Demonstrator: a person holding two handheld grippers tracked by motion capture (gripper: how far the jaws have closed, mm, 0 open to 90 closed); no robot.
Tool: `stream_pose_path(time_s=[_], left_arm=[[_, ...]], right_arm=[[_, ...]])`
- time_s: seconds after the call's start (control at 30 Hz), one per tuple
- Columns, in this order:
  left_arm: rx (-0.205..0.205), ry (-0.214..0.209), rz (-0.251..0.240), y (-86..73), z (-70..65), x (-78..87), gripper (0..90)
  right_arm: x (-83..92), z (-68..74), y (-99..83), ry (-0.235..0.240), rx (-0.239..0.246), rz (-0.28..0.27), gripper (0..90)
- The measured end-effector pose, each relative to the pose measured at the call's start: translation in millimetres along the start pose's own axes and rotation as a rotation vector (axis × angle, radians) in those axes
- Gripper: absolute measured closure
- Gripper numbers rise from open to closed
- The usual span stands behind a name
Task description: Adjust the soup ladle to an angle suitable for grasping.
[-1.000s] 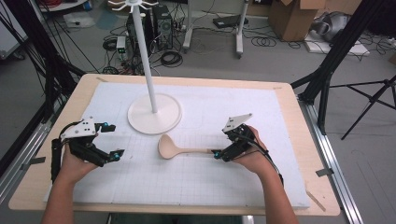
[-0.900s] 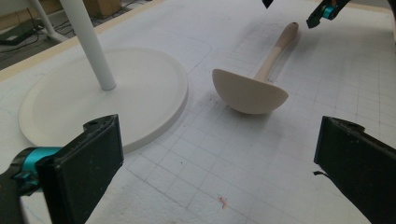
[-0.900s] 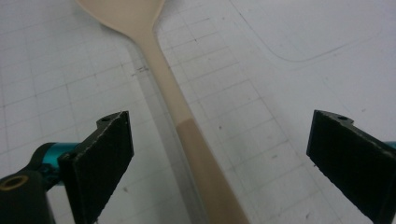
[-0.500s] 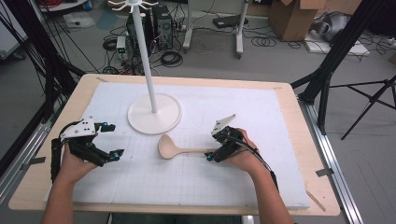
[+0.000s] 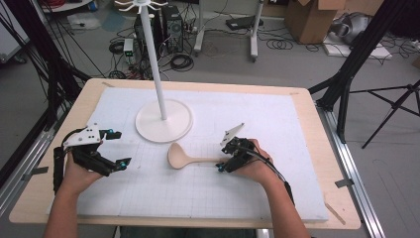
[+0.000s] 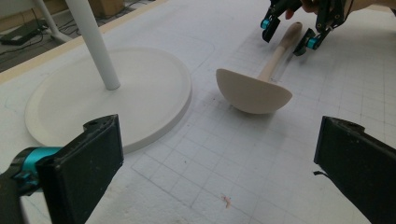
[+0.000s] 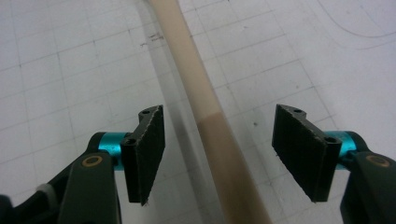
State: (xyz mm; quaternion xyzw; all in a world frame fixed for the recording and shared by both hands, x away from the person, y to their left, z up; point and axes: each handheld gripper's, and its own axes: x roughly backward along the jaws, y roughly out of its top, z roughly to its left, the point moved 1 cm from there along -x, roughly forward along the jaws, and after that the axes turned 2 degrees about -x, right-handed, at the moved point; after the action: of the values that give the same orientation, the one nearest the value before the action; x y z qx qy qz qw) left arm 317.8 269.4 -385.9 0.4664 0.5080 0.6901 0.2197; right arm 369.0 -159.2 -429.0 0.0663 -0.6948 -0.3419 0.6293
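A pale wooden ladle [image 5: 179,156] lies on the white grid mat [image 5: 277,119], bowl to the left and handle pointing right. My right gripper [image 5: 223,158] is down over the handle's end. Its jaws have just been closing and stand either side of the handle [image 7: 205,98] with gaps on both sides, so the right gripper [image 7: 224,140] is open. The left gripper view shows the ladle's bowl [image 6: 252,91] ahead and that right gripper [image 6: 288,33] astride the handle beyond. My left gripper [image 5: 120,147] rests at the mat's left, wide open and holding nothing [image 6: 224,163].
A white stand with a round base [image 5: 148,131] and a tall pole [image 5: 156,64] is just behind the ladle; the base [image 6: 60,107] lies close to my left gripper. The wooden table edge [image 5: 317,148] borders the mat. Cables and boxes lie on the floor beyond.
My right gripper has moved left and down onto the ladle's handle end, and its jaws have narrowed around it. The left gripper and the ladle have not moved.
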Motion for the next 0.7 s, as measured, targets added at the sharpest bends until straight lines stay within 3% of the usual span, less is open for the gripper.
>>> stream_pose_path(time_s=[0.33, 0.7], left_arm=[[0.000, -0.005, 0.006, -0.3, -0.6, -1.4, 1.7], [-0.003, -0.004, 0.000, 0.2, -0.4, -0.7, 1.7]], right_arm=[[0.1, -0.5, -0.9, -0.011, 0.004, 0.014, 41.0], [-1.5, 1.7, -0.5, -0.006, 0.017, 0.038, 56.9]])
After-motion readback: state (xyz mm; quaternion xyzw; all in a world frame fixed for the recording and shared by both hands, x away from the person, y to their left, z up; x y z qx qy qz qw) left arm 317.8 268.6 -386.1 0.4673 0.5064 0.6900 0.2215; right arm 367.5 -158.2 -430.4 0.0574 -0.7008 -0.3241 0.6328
